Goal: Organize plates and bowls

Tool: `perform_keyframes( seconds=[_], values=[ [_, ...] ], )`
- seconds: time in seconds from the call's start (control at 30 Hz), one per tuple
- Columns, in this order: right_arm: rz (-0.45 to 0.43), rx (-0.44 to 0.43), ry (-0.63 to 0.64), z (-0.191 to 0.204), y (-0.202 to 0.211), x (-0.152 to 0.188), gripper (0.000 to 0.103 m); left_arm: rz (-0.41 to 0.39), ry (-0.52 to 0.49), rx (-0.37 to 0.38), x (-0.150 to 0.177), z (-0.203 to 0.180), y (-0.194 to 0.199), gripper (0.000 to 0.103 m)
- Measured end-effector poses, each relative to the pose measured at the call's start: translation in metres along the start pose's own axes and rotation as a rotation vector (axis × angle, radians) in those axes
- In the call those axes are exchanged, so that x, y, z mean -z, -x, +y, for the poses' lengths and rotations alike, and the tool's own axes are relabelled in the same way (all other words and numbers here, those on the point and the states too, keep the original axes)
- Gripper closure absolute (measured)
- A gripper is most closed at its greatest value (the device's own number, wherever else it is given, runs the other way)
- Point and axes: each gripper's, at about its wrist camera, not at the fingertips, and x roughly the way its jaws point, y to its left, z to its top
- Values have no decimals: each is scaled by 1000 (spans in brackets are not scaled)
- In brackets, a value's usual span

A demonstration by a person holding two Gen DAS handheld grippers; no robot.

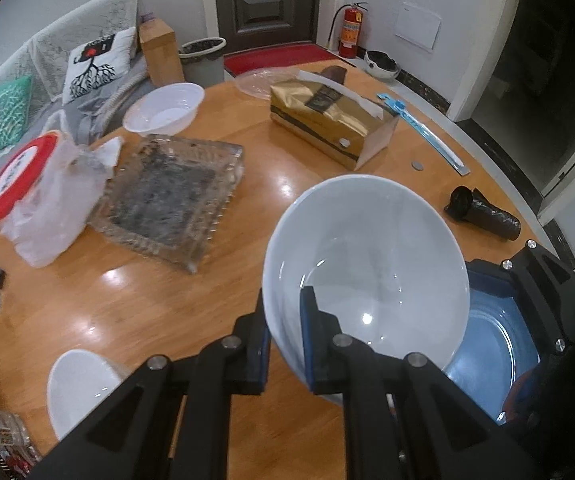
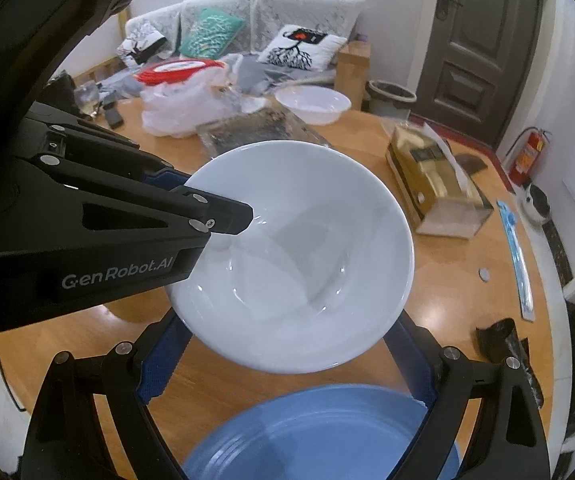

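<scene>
My left gripper [image 1: 285, 320] is shut on the near rim of a white bowl [image 1: 371, 256] and holds it tilted above the table. One finger is inside the bowl and one outside. The same bowl [image 2: 299, 256] fills the right wrist view, with the left gripper [image 2: 223, 210] coming in from the left. A blue plate [image 1: 491, 344] lies below and to the right of the bowl. It also shows at the bottom of the right wrist view [image 2: 319, 436]. My right gripper [image 2: 287, 344] is open, its fingers either side of the plate's far part. A second white bowl [image 1: 77, 388] sits at the near left.
On the round wooden table [image 1: 127, 304] stand a glass tray [image 1: 171, 204], a gold tissue box [image 1: 331, 120], a plastic bowl [image 1: 165, 106], a bagged red-lidded tub [image 1: 35, 196], a black roll [image 1: 483, 214], a blue strip [image 1: 423, 128] and a coin [image 1: 418, 165].
</scene>
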Motion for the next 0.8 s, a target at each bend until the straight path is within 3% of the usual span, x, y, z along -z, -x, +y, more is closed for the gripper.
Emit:
perform_keyframes(
  seconds=[0.47, 0.8],
  values=[
    [-47, -35, 81, 60, 16, -26, 14, -40, 58, -58, 27, 50, 50, 92],
    [-44, -71, 144, 112, 9, -45, 14, -27, 105, -85, 52, 97, 67, 92]
  ],
)
